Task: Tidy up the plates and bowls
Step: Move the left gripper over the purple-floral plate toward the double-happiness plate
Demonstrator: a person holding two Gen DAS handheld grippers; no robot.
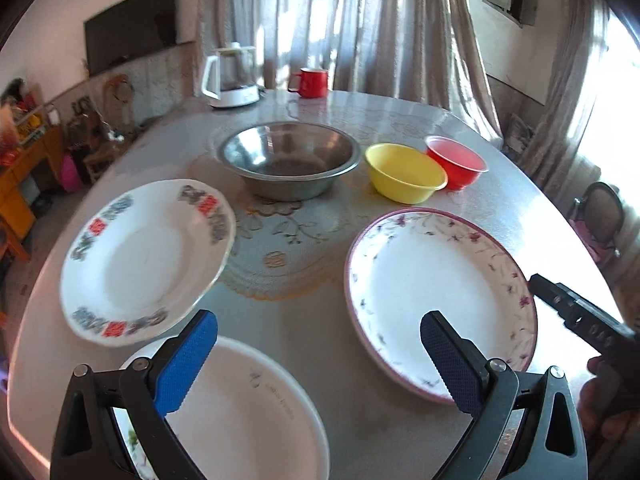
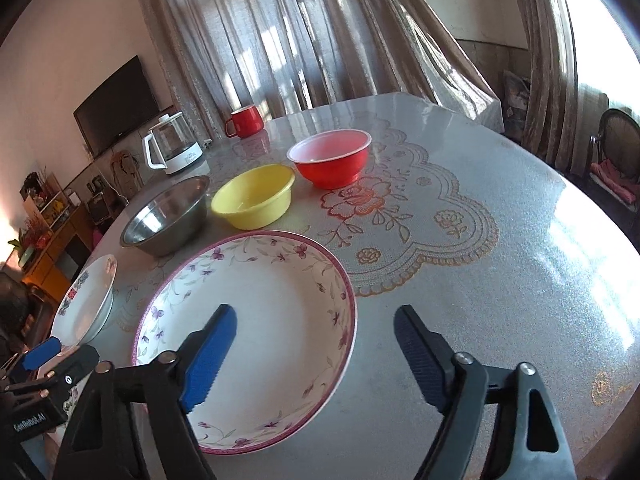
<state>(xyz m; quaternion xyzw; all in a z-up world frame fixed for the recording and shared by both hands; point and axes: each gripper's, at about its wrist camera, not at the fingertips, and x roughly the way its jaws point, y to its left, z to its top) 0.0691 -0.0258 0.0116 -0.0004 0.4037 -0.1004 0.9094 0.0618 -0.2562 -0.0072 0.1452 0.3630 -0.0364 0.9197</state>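
Three plates lie at the near side of the table. A white plate with blue and red marks is on the left, a pink-rimmed floral plate on the right, and a plain white plate nearest. My left gripper hangs open above the plain plate's far edge, holding nothing. My right gripper is open over the floral plate; the plate's right rim lies between the jaws, and the pads do not press on it. Behind stand a steel bowl, a yellow bowl and a red bowl.
A white kettle and a red mug stand at the table's far edge by the curtains. A chair sits off the right side. The flowered tablecloth stretches bare to the right of the floral plate.
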